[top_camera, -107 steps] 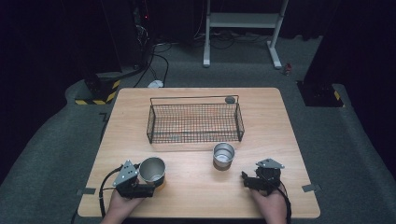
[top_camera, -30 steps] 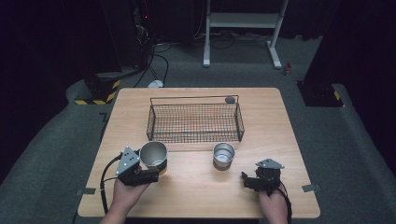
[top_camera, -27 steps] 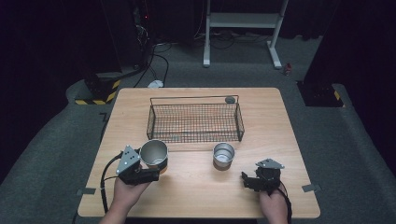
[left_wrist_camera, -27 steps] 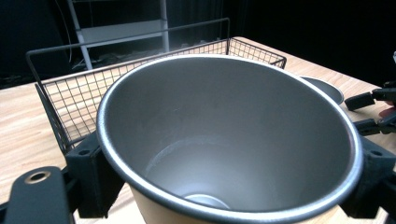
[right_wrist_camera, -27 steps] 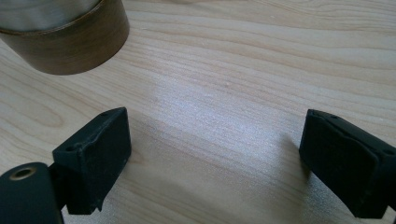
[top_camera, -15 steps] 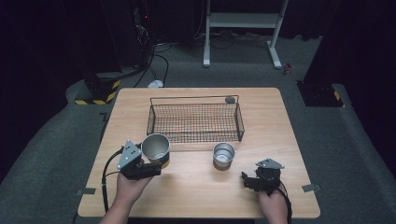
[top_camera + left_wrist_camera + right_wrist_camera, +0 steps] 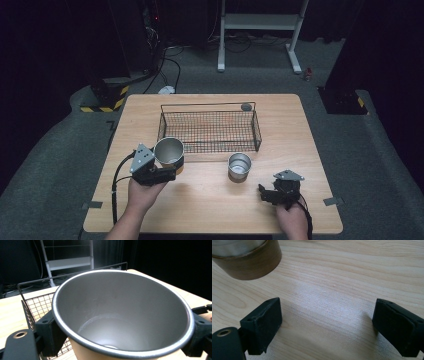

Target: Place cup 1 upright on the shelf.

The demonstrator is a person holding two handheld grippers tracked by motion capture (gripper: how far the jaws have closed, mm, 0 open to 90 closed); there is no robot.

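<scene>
Wooden table (image 7: 210, 200) w/ wire basket (image 7: 209, 131) far-centre. Left hand-held gripper (image 7: 167, 167) clamps metal cup (image 7: 169, 151) near basket's left end. Right hand-held gripper (image 7: 265, 192) wide open, empty.

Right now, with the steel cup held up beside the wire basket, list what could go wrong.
1. The left gripper clamps the large steel cup across its wide body, so the smooth metal might slip.
2. The cup hangs close to the black wire basket; it could clip the near rim.
3. The small steel cup stands nearby and might get knocked.
</scene>
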